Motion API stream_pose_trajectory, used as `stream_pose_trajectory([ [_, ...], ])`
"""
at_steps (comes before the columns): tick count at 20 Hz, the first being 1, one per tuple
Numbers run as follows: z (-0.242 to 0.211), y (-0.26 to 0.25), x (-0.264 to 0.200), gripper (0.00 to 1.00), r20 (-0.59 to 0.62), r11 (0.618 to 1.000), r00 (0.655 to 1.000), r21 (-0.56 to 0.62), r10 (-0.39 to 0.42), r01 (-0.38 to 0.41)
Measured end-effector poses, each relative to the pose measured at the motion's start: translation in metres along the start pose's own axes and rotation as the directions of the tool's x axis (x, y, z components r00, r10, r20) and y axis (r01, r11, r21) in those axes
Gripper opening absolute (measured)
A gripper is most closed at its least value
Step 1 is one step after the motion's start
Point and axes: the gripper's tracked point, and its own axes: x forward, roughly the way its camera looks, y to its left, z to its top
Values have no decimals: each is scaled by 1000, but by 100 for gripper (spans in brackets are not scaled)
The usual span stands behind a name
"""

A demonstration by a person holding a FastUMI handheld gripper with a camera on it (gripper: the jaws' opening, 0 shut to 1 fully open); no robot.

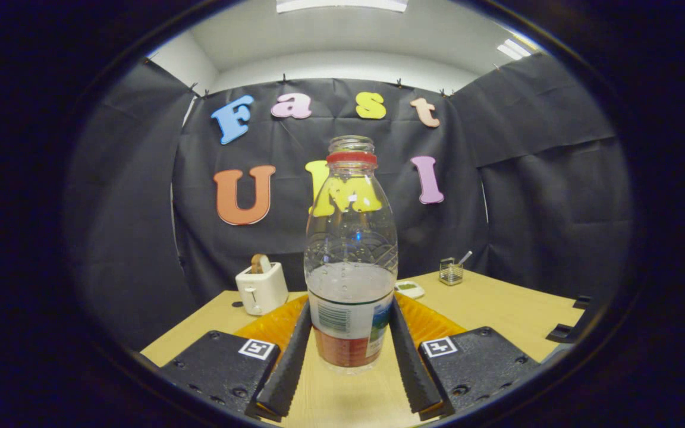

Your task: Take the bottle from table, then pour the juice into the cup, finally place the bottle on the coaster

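The fingers (351, 351) were closed narrowly on the lower body of the clear, uncapped bottle (351, 261), which stood upright between them over the wooden surface (497, 309), with an orange coaster (277, 324) just beyond and a white toaster (261, 288) farther off to the left.

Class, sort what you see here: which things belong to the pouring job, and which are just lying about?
Belong to the job:
bottle, no cap on, part full, held between the fingers
gripper, both fingers pressing its sides

Lying about:
toaster, with a slice in it
orange tray, behind the bottle
small wire holder
table
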Motion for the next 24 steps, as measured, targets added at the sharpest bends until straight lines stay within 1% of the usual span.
stream_pose_trajectory([
  [1,-3,-2,10,75,-3,1000,1000,-5,-13,13],
  [4,-19,-2,46,75,-20,1000,1000,-11,-13,12],
  [8,-51,-5,93,76,-78,998,996,-54,-38,34],
  [12,-86,-1,127,76,-123,997,992,-73,-24,15],
  [16,-122,-3,146,76,-176,998,984,-69,-25,13],
  [20,-139,-5,163,76,-208,998,978,-65,-22,9],
  [24,-151,-4,167,76,-222,999,975,-53,-24,12],
])
